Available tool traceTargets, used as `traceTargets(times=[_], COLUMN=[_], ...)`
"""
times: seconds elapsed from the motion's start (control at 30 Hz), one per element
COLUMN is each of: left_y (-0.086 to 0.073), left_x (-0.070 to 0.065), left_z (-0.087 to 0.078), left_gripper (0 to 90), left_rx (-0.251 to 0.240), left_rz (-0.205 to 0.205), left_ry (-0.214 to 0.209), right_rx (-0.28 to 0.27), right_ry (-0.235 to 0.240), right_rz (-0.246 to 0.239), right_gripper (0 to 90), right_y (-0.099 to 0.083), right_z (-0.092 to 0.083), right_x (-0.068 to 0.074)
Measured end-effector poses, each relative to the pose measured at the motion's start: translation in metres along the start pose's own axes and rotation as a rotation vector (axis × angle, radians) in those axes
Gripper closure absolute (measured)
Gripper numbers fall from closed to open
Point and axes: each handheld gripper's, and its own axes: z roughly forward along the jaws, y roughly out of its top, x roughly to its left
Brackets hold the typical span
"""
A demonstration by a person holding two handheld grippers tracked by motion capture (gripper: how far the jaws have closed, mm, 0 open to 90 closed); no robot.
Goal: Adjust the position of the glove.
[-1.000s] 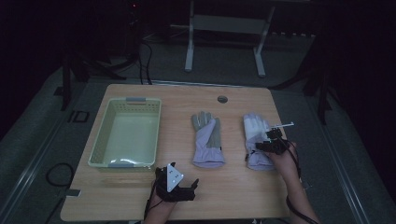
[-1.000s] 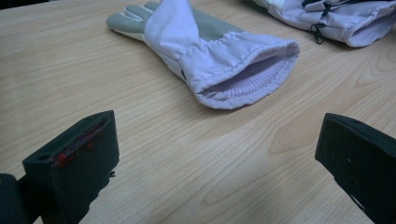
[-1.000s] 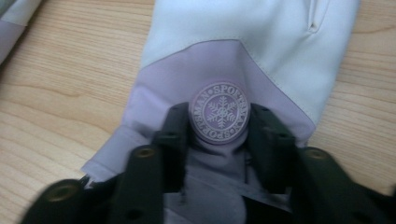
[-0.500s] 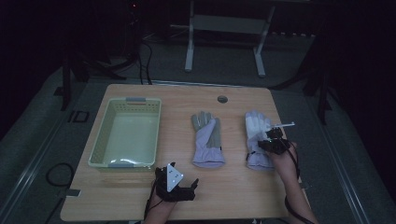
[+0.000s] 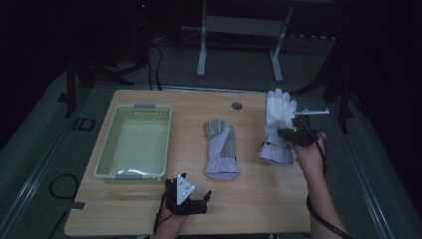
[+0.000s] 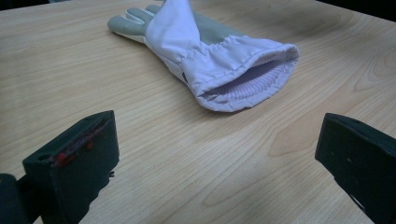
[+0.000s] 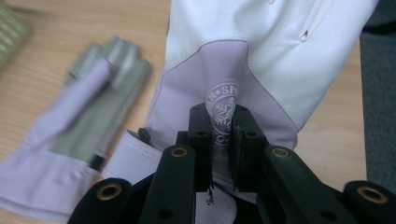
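Note:
A white and lilac glove (image 5: 277,117) hangs lifted off the table, pinched at a fold on its back near the round logo (image 7: 223,109). My right gripper (image 5: 292,133) is shut on that fold (image 7: 223,127); its jaws have just been closing with the fabric between them. A second glove (image 5: 221,149), lilac with a grey palm, lies flat mid-table with its cuff toward me (image 6: 233,79); it also lies at the left of the right gripper view (image 7: 88,126). My left gripper (image 5: 190,188) rests near the front edge, open (image 6: 215,154), a short way from that cuff.
A pale green plastic basket (image 5: 108,139) stands on the left part of the wooden table (image 5: 259,199). A round cable hole (image 5: 237,105) sits near the far edge. Dark floor and a metal stand (image 5: 239,30) lie beyond the table.
My right gripper has risen and carried the white and lilac glove up off the table. The left gripper and the other glove have stayed where they were.

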Motion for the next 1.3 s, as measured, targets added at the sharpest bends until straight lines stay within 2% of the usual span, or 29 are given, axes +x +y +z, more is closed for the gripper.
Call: traceTargets(times=[0.17,0.33,0.43,0.63,0.77,0.87,1.03,1.2,1.27,1.3], left_y=[0.0,0.0,0.0,0.0,0.0,0.0,0.0,0.0,0.0,0.0], left_x=[0.0,-0.001,0.0,0.0,0.0,0.0,0.0,0.0,0.0,0.0], left_z=[0.0,0.0,0.0,0.0,0.0,0.0,-0.001,0.0,0.0,0.0], left_gripper=[0.0,0.0,0.0,0.0,0.0,0.0,0.0,0.0,0.0,0.0], left_rx=[-0.002,0.0,-0.001,-0.003,-0.003,-0.005,-0.007,-0.005,-0.005,-0.005], left_rz=[0.001,0.007,0.005,0.008,0.006,0.007,0.008,0.002,0.003,0.004], left_ry=[0.0,0.0,-0.003,-0.007,-0.01,-0.011,-0.01,-0.014,-0.014,-0.014], right_rx=[-0.03,-0.052,-0.049,-0.009,-0.012,0.0,0.065,0.132,0.155,0.163], right_ry=[0.043,0.09,0.114,0.149,0.15,0.155,0.161,0.141,0.14,0.135], right_rz=[-0.001,-0.008,-0.026,-0.075,-0.093,-0.095,-0.092,-0.079,-0.057,-0.07], right_gripper=[80.5,80.5,80.5,80.4,80.3,80.3,80.2,80.1,79.9,79.8], right_y=[0.016,0.028,0.033,0.036,0.034,0.03,0.017,0.007,0.005,0.004], right_z=[-0.009,-0.011,-0.006,0.009,0.012,0.018,0.04,0.063,0.07,0.074], right_x=[0.023,0.052,0.072,0.112,0.134,0.143,0.154,0.154,0.153,0.154])
